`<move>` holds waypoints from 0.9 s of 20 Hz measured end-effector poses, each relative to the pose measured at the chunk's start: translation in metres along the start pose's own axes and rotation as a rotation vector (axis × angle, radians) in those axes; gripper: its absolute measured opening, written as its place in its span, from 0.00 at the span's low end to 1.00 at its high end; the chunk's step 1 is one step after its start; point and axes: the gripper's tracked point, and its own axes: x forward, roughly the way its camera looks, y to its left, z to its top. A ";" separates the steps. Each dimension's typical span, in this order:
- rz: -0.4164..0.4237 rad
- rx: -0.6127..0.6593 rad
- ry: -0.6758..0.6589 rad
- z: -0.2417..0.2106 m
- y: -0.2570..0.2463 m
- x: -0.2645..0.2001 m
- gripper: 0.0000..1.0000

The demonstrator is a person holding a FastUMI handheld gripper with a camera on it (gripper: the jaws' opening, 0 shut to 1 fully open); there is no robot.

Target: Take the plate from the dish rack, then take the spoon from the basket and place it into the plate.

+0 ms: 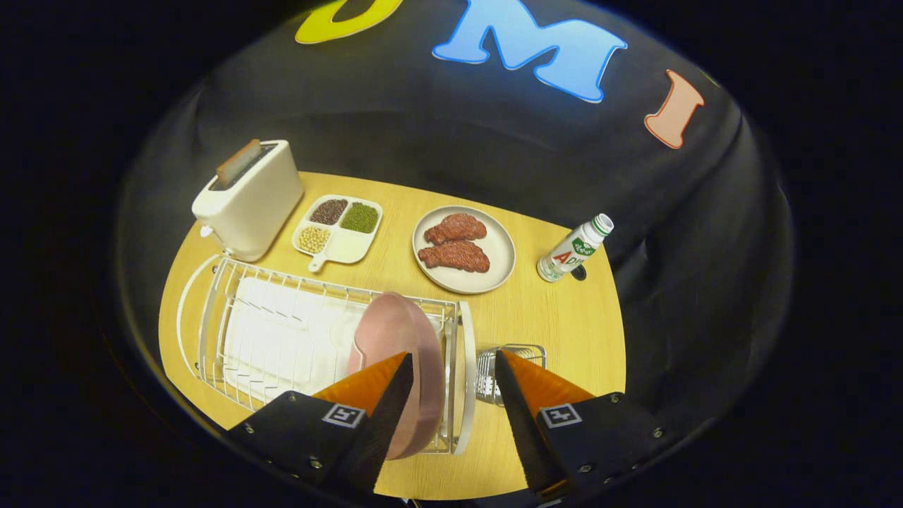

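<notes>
One pink plate [398, 346], seemingly upright.

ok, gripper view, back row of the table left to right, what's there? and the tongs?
Toaster → divided tray of grains → plate with two meat pieces → bottle. Nearer, the tongs are open above the dish rack, with the pink plate standing just ahead of one finger.
</notes>
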 end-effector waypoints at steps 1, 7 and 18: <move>-0.028 -0.005 0.021 0.000 -0.004 0.004 0.63; -0.120 -0.047 0.022 0.005 0.003 -0.001 0.09; -0.183 -0.095 0.000 0.017 -0.003 -0.021 0.06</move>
